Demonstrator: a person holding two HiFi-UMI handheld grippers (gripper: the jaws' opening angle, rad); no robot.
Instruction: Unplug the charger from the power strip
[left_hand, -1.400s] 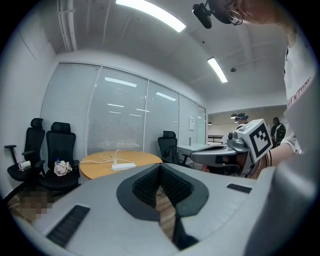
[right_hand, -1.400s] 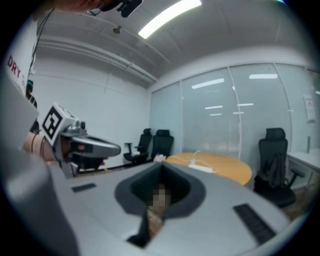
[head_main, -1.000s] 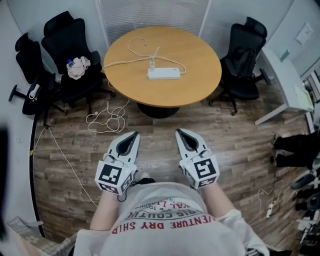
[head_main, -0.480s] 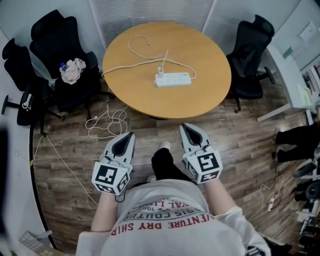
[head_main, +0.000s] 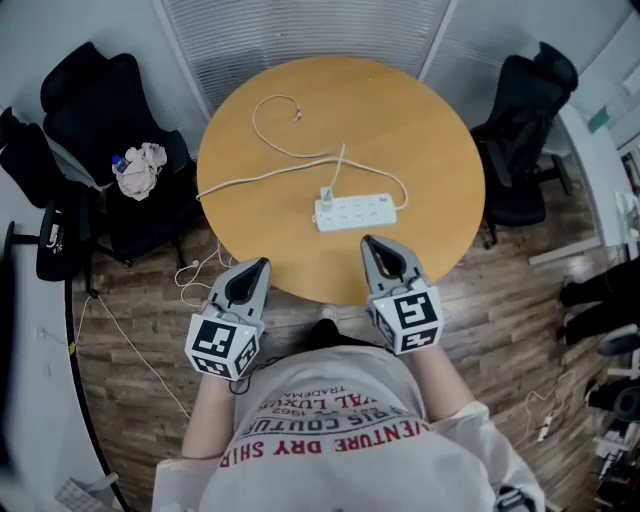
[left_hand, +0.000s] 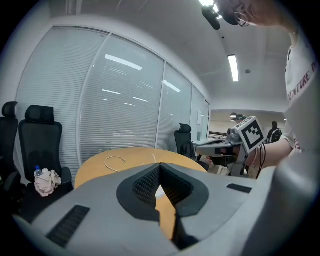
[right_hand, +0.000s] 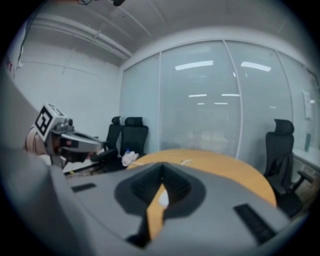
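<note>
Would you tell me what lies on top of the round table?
A white power strip with a charger plugged in, and cables. The left gripper and right gripper cover bits of its near edge.

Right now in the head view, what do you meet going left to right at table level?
Crumpled cloth on the left chair → white power strip on the round table → black office chair.

A round wooden counter (head_main: 430, 110) carries a white power strip (head_main: 356, 212) towards its near edge. A charger (head_main: 326, 196) is plugged into the strip's left end, and a white cable (head_main: 262, 128) loops to the far left. The left tongs (head_main: 263, 263) and right tongs (head_main: 367, 241), tips together, hover at the near rim. Black chairs (head_main: 95, 110) flank the counter, and a crumpled cloth (head_main: 137, 168) lies on the left one.
</note>
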